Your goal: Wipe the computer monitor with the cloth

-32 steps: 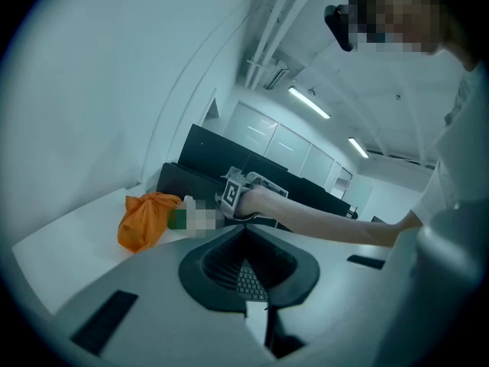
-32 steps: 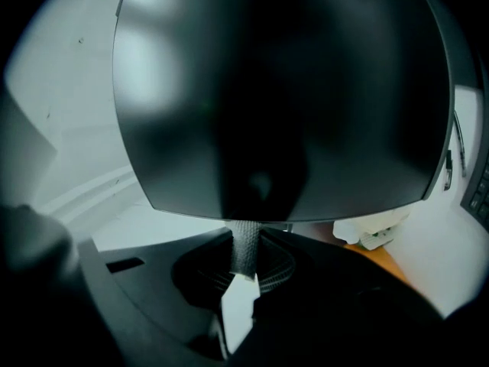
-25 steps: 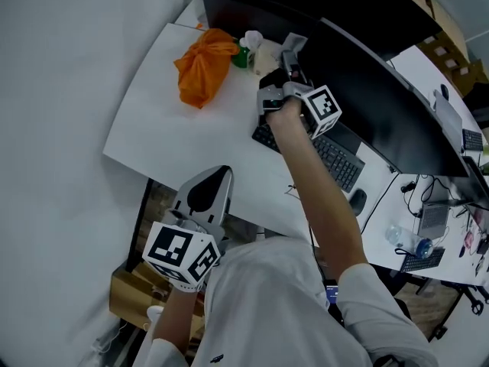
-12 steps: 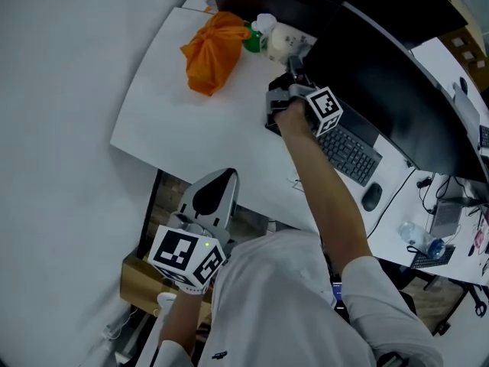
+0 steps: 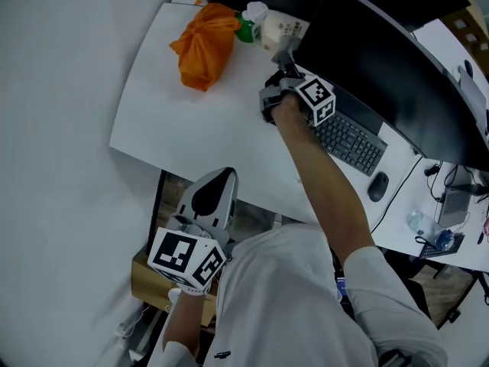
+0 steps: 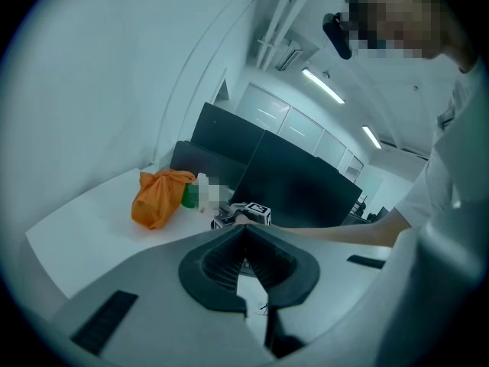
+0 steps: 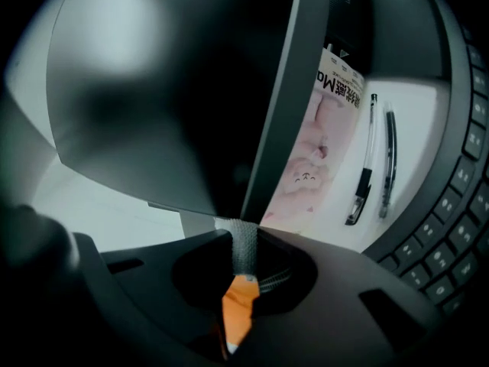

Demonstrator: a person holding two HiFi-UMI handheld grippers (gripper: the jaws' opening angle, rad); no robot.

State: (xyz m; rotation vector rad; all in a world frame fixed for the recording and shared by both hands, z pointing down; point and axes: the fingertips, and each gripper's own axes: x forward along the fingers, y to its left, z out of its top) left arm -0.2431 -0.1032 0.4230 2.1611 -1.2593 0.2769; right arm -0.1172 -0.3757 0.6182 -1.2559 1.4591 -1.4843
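The black monitor (image 5: 382, 75) stands at the back of the white desk (image 5: 191, 128). My right gripper (image 5: 281, 69) is at the monitor's lower left corner, shut on a strip of grey textured cloth (image 7: 244, 247). In the right gripper view the cloth tip lies against the screen's lower edge, with the dark screen (image 7: 168, 90) filling the upper left. My left gripper (image 5: 208, 197) hangs off the desk's front edge, well away from the monitor, shut and holding nothing. In the left gripper view its jaws meet at the left gripper (image 6: 243, 234), facing the monitor (image 6: 298, 189).
An orange bag (image 5: 202, 44), a green-capped bottle (image 5: 246, 27) and a pack of wipes (image 5: 284, 30) sit at the desk's back left. A keyboard (image 5: 348, 140) and mouse (image 5: 377, 186) lie under the monitor. Two pens (image 7: 374, 170) lie beside the wipes pack (image 7: 321, 140).
The right gripper with the cloth has shifted slightly down and left along the monitor's lower left corner, uncovering the wipes pack. The left gripper has stayed put.
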